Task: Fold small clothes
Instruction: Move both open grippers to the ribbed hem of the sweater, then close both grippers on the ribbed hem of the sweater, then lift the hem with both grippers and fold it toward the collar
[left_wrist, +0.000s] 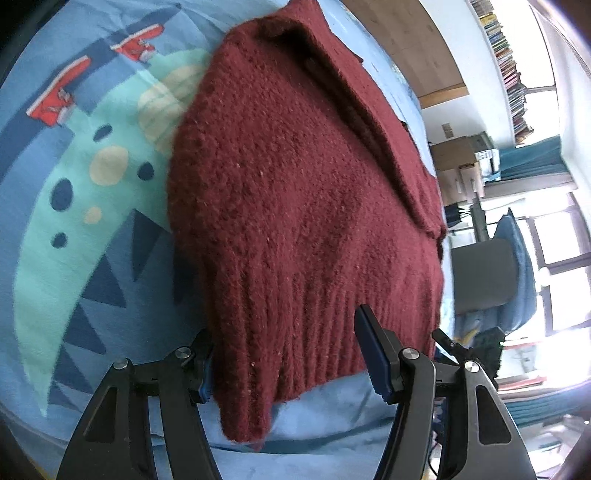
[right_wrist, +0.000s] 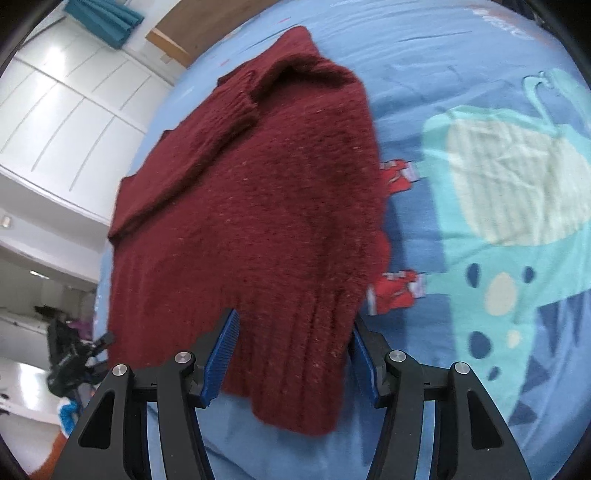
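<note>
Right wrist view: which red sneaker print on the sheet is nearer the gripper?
The lower red sneaker print, by the hem of the maroon sweater, just off the right gripper; the upper print lies farther up the sweater's edge.

Sweater (left_wrist: 295, 206) lies on the bedsheet (left_wrist: 74, 221), hem twd me. My left tongs (left_wrist: 288, 358) straddle its near left hem corner; my right tongs (right_wrist: 291, 358) straddle the near right one. Sleeve (right_wrist: 207, 129) folded across the top, far side.
</note>
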